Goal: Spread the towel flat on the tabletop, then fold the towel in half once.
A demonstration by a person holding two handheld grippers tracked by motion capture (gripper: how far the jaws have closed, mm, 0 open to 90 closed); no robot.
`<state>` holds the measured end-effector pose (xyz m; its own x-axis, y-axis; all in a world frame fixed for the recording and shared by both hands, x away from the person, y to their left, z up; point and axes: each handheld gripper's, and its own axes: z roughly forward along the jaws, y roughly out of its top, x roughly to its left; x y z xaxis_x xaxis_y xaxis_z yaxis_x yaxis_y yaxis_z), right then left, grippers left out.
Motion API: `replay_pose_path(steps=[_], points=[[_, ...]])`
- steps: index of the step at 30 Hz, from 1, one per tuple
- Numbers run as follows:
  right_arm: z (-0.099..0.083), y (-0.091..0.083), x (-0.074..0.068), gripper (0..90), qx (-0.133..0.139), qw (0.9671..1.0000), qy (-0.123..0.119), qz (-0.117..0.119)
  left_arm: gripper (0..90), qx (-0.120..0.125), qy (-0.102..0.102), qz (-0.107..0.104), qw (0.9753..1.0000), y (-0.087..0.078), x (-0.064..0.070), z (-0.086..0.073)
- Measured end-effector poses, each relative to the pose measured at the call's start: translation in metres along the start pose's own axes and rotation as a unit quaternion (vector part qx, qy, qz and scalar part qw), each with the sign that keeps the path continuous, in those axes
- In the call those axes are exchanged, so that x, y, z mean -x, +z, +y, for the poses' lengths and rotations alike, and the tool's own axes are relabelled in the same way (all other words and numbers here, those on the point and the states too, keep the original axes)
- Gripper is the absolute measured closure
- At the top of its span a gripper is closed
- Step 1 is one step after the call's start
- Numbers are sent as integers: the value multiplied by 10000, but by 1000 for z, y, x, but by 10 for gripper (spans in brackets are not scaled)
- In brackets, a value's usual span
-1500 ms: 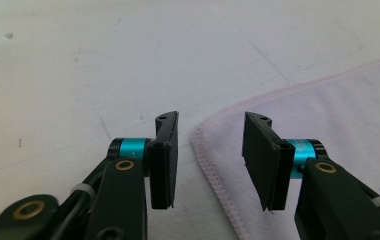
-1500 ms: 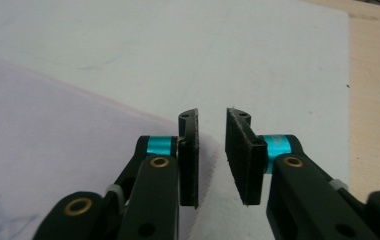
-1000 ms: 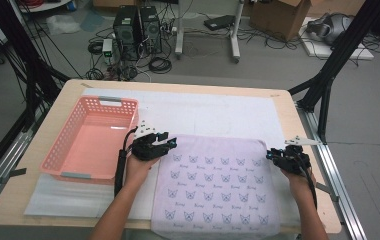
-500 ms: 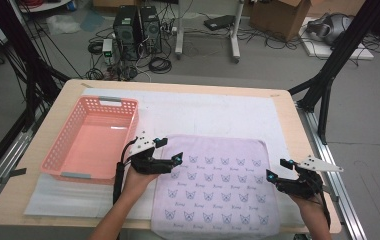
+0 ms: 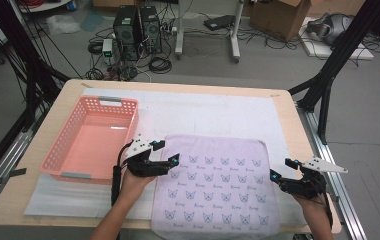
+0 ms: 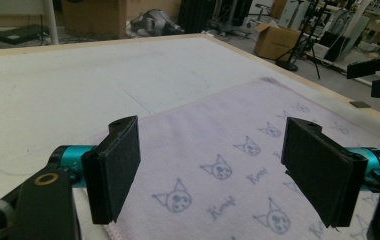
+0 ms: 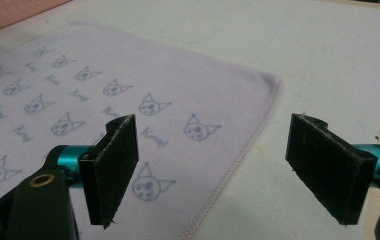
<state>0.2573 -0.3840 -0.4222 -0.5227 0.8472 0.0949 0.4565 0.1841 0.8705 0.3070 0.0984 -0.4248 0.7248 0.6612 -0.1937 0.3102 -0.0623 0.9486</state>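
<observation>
A lavender towel [image 5: 218, 190] with small cat prints lies spread flat at the table's front middle, its near edge at the table's front edge. My left gripper [image 5: 169, 152] stands open over the towel's left side near the far-left corner. In the left gripper view the towel [image 6: 228, 145] lies under and between the open jaws of the left gripper [image 6: 218, 170]. My right gripper [image 5: 281, 169] is open at the towel's right edge. In the right gripper view the hemmed edge of the towel [image 7: 78, 85] runs between the jaws of the right gripper [image 7: 223, 165], which hold nothing.
A pink plastic basket [image 5: 78, 175] stands empty at the left, just beside the left gripper. A white mat [image 5: 208, 110] covers most of the wooden table. The table's right edge [image 5: 323, 200] is close to the right hand. Computers and cables sit on the floor beyond.
Both grippers have drawn back from the towel's far corners toward the person, along its sides. The towel has stayed flat.
</observation>
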Motion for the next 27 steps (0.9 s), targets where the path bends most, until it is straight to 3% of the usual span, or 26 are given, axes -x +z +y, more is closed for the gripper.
replay_pose_path(steps=[6,12,18,21,25,27], points=[[-1,3,3,201,-70,9999,79,-92,257,-36,-63,294,9995,-2,-4,0],[-5,8,7,201,-208,9994,202,-177,272,-147,-179,394,9990,-2,-11,-3],[-6,12,8,201,-313,9991,182,-219,272,-333,-276,332,9985,3,-13,-6],[-7,14,8,201,-274,9991,216,-253,282,-532,-276,429,9973,6,-15,-8],[-6,20,7,199,-366,9986,242,-294,316,-778,-440,622,9941,11,-19,-12],[-5,24,6,172,-413,9981,294,-359,324,-835,-401,672,9934,12,-20,-14]])
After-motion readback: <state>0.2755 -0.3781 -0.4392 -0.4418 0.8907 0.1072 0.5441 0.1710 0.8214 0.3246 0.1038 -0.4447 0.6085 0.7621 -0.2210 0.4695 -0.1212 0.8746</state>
